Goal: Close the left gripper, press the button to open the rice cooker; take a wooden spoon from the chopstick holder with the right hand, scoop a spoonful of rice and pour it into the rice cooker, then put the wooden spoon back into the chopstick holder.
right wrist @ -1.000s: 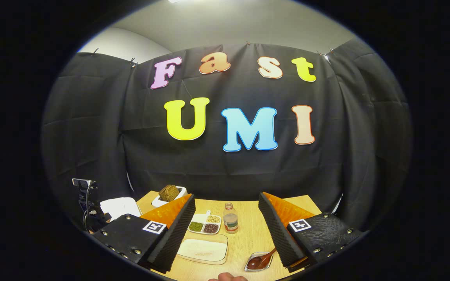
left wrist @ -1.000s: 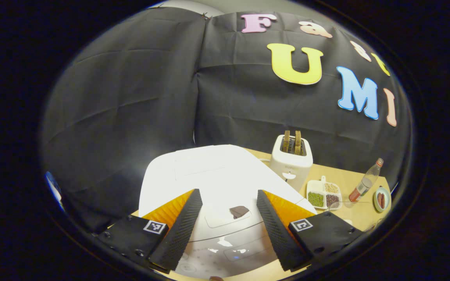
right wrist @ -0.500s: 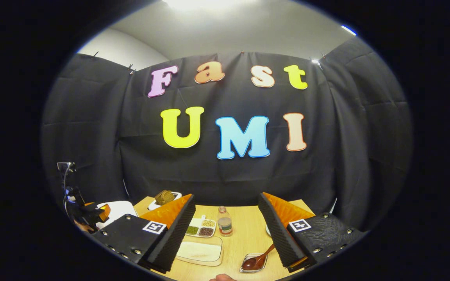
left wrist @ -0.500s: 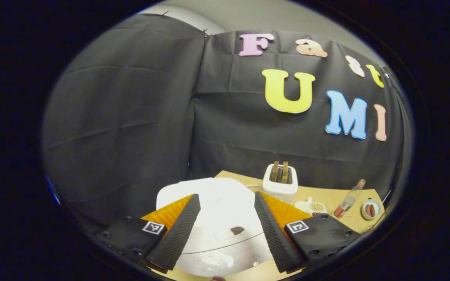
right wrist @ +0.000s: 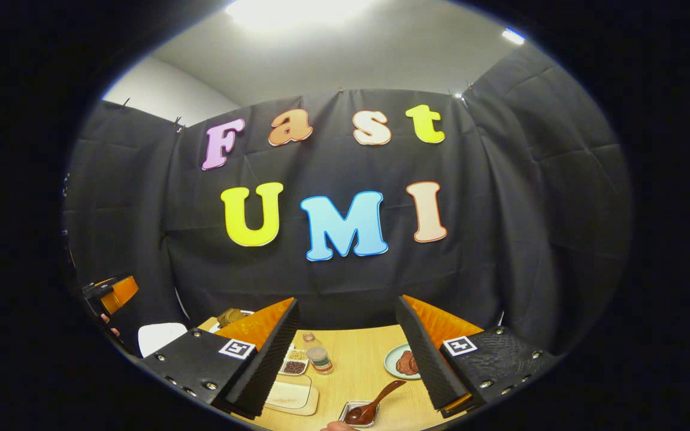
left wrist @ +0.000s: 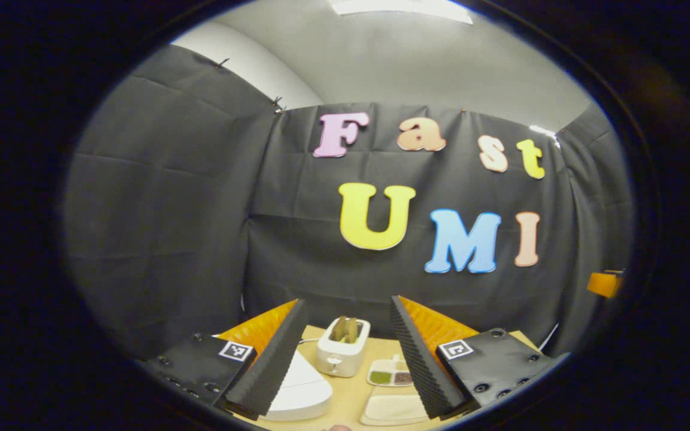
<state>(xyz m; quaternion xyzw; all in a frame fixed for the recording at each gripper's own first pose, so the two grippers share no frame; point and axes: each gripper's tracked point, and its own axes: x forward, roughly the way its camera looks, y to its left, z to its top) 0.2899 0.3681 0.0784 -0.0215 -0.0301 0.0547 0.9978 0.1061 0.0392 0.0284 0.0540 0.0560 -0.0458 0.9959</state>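
The white rice cooker (left wrist: 298,390) sits low between my left gripper's (left wrist: 347,303) fingers, its lid down and well below them. The left gripper is open and holds nothing. In the right gripper view the cooker (right wrist: 162,336) shows at the far left, with the left gripper (right wrist: 109,294) above it. A dark wooden spoon (right wrist: 376,403) rests in a small shiny holder (right wrist: 350,414) on the table, just left of my right finger. A flat tray of white rice (right wrist: 288,395) lies near my left finger. My right gripper (right wrist: 347,300) is open, above the table.
A white toaster (left wrist: 343,354) with bread stands behind the cooker. A divided tray of beans (right wrist: 293,363), a small bottle (right wrist: 319,361) and a green plate (right wrist: 394,366) with reddish food stand on the wooden table (right wrist: 362,371). Black cloth walls close in behind.
Both grippers have risen and tilted up, away from the table. The rice cooker has slid from between my left fingers to the bottom edge. Both stay open.
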